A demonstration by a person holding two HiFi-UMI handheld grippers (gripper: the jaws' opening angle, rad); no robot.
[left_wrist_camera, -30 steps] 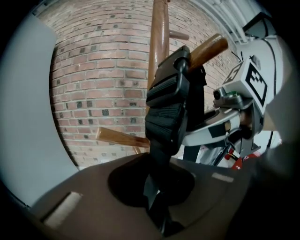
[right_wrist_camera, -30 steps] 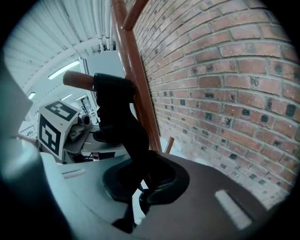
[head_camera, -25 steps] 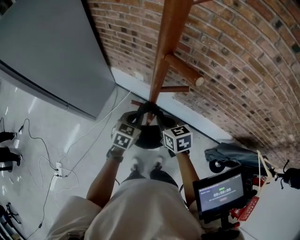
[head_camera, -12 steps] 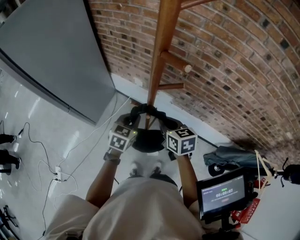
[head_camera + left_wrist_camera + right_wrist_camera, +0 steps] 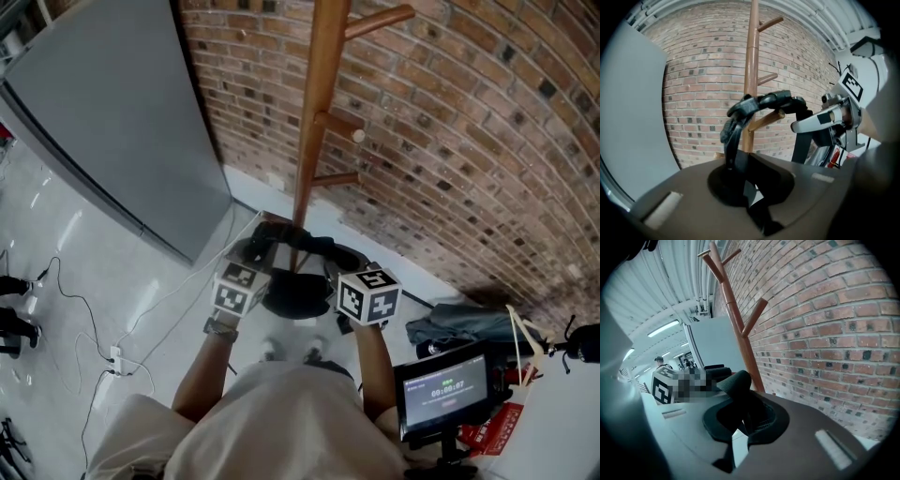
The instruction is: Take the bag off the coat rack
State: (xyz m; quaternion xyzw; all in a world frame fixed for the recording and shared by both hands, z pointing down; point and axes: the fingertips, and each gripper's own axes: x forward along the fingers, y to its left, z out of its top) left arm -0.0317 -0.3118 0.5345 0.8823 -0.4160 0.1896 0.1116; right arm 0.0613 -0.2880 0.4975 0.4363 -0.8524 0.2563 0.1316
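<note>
I have both tongs clamped on the bag's black strap (image 5: 300, 244). The left tongs (image 5: 743, 182) have their jaws together with the strap rising out from between them. The right tongs (image 5: 739, 430) pinch a wider fold of the same webbing.

In the left gripper view the strap arches across to the other gripper, passing just over a low peg (image 5: 765, 120) of the coat rack (image 5: 317, 112). I cannot tell whether it touches that peg or hangs clear of it.

The bag (image 5: 294, 292) itself is hard to read. In the head view it is a dark mass low down between the two marker cubes, close in front of the rack's pole. The cubes and the hands cover its edges. The strap and bag lie across the foot of the pole, so where it meets the floor is hidden. The top of the rack runs out of the frame.

A brick wall (image 5: 450, 141) stands behind the rack, and a flat grey panel (image 5: 112, 131) leans in on the left. The floor (image 5: 84, 253) is pale and glossy. Thin white cables (image 5: 80, 309) trail over it to a power strip (image 5: 115, 354).

At the lower right a small screen (image 5: 442, 386) glows, its figures too small to read. Beyond it a grey bundle (image 5: 459, 323) lies near the foot of the wall; I cannot make out what it is. The right gripper view catches a ribbed ceiling with strip lights (image 5: 663, 328).
</note>
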